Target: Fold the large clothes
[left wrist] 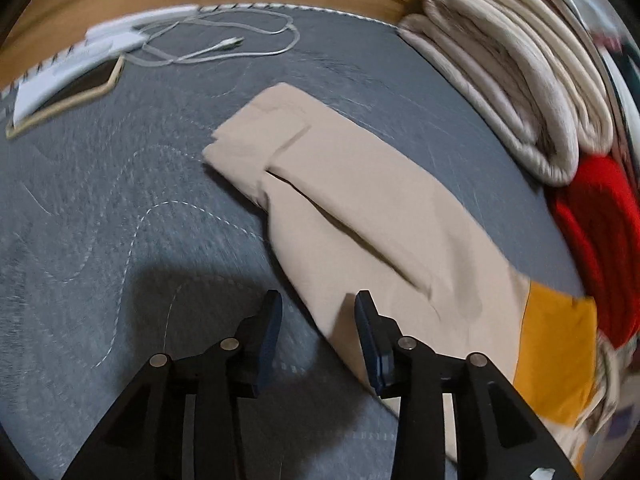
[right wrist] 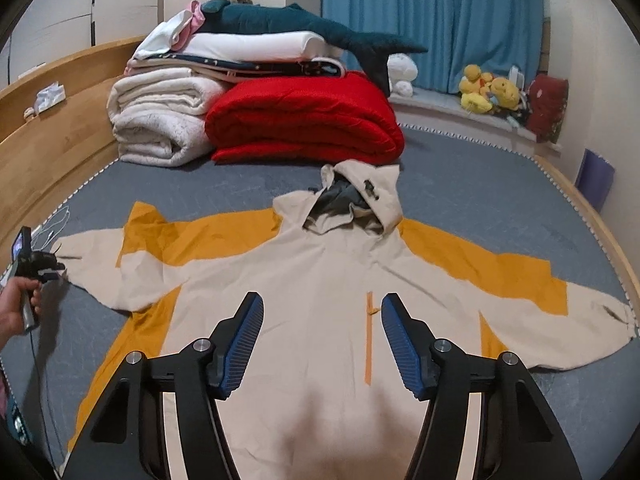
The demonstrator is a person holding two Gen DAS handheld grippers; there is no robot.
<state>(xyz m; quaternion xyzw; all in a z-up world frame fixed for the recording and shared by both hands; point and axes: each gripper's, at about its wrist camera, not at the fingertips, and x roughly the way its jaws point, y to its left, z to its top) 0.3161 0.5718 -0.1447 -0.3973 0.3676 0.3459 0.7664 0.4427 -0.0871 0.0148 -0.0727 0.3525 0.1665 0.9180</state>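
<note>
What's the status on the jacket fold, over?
Left gripper open over sleeve, nothing gripped. Right gripper open above jacket, spread flat, unfolded. Nothing on it.

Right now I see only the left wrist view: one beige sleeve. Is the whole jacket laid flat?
Observer: Yes. The jacket lies spread front up, with both sleeves out to the sides.
Operator: Where is the right gripper?
Observer: The right gripper is open above the chest, near the orange zipper.
Operator: And the hood?
Observer: The hood lies open, pointing toward the red blanket.
</note>
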